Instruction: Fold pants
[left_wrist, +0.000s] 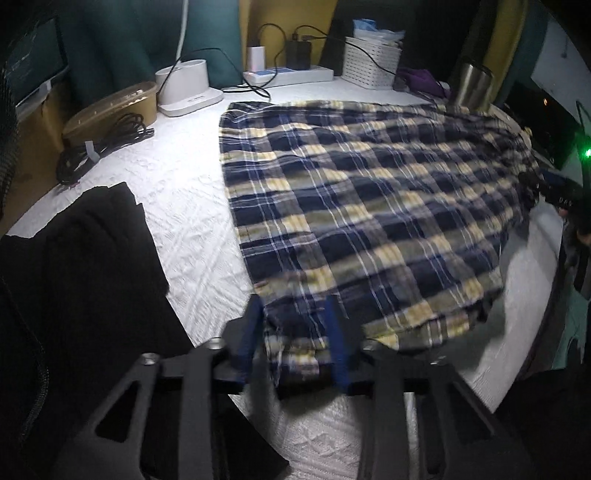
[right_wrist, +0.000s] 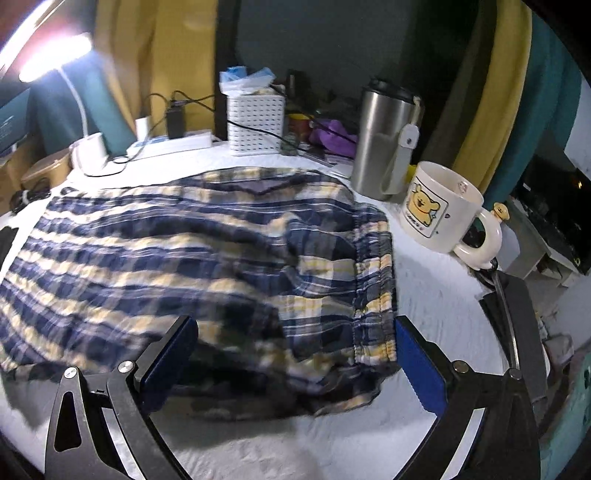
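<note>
Spread across the middle of the white textured tabletop (left_wrist: 192, 206): plaid pants (left_wrist: 362, 206) in navy, yellow and white, soft and crinkled. Angled steeply down at the near edge, left gripper (left_wrist: 295, 332), blue-padded jaws narrow and pinching a bunched hem. Tilted down likewise, right gripper (right_wrist: 295, 354), jaws wide, straddling the gathered elastic waistband (blurred) without pressing it. Near the right edge: brushed-steel tumbler (right_wrist: 384, 144) and glossy cartoon mug (right_wrist: 439, 210).
</note>
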